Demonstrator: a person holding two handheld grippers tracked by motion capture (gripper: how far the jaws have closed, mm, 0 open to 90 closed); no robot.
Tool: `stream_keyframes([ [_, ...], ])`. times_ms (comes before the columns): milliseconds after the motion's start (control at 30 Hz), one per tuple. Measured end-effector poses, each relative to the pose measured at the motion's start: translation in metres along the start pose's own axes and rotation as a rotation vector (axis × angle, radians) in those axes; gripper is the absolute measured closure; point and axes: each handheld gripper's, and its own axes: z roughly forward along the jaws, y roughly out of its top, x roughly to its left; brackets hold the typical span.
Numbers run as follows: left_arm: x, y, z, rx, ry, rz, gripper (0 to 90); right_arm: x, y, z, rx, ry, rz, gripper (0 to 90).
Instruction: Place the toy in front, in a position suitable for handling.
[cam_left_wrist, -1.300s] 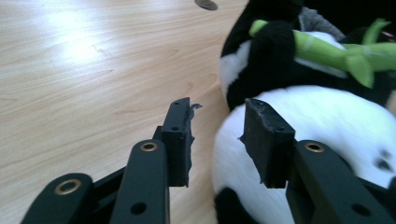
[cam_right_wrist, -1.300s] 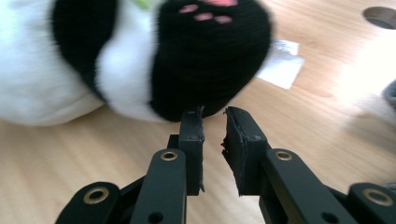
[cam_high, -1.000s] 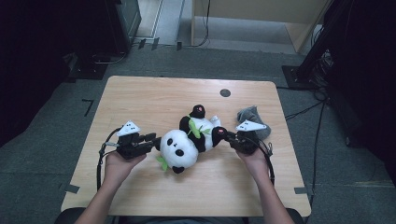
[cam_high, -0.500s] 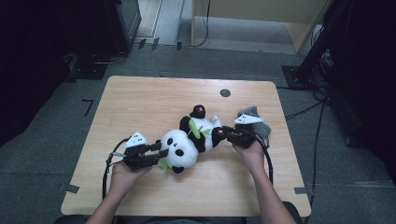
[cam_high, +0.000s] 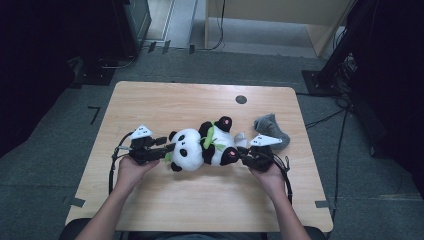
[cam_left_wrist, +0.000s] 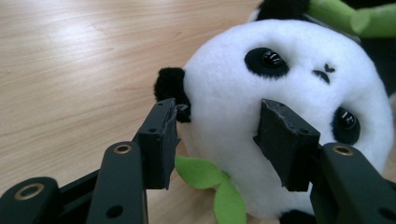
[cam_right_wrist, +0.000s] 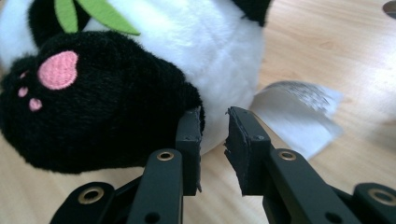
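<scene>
The left gripper's fingers stand wide apart against the head of the panda plush, one beside its black ear, the other pressed on the white cheek; nothing is clamped between them. The right gripper's fingers are a narrow gap apart, with the edge of the white belly just at that gap and the black foot with the pink pad touching the nearer finger; whether they pinch any fur I cannot tell.

The panda plush lies on its back near the middle of the desk, a little toward the person's side. Its long axis runs across the desk from left to right: the head points to the left gripper, the feet to the right gripper. The face is turned up. Green felt leaves lie across its chest and another green leaf shows under its chin. A white sewn tag lies flat on the wood beside the belly.

Behind the right gripper, near the desk's right edge, sits a crumpled grey cloth, close to the plush's feet but apart from them. A dark round hole lies in the far part of the desk. The far half and the left side of the desk are bare wood, and a bare strip runs along the near edge between the person's forearms
</scene>
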Motion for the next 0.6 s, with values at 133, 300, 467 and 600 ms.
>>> stream_keyframes([
  [133,0.006,0.006,0.005,0.001,0.004,0.001,46.8,0.01,-0.005,-0.005,0.01,0.01,-0.004,71.3],
  [300,0.011,0.01,0.003,0.008,0.02,-0.002,43.0,0.007,-0.009,-0.011,0.001,-0.013,0.0,63.2],
  [467,0.009,0.008,-0.013,-0.005,-0.016,-0.009,39.6,-0.004,-0.008,-0.019,-0.037,-0.049,0.034,50.6],
  [600,-0.001,0.005,-0.021,-0.027,-0.075,0.006,34.1,-0.016,-0.002,-0.023,-0.047,-0.077,0.065,44.7],
])
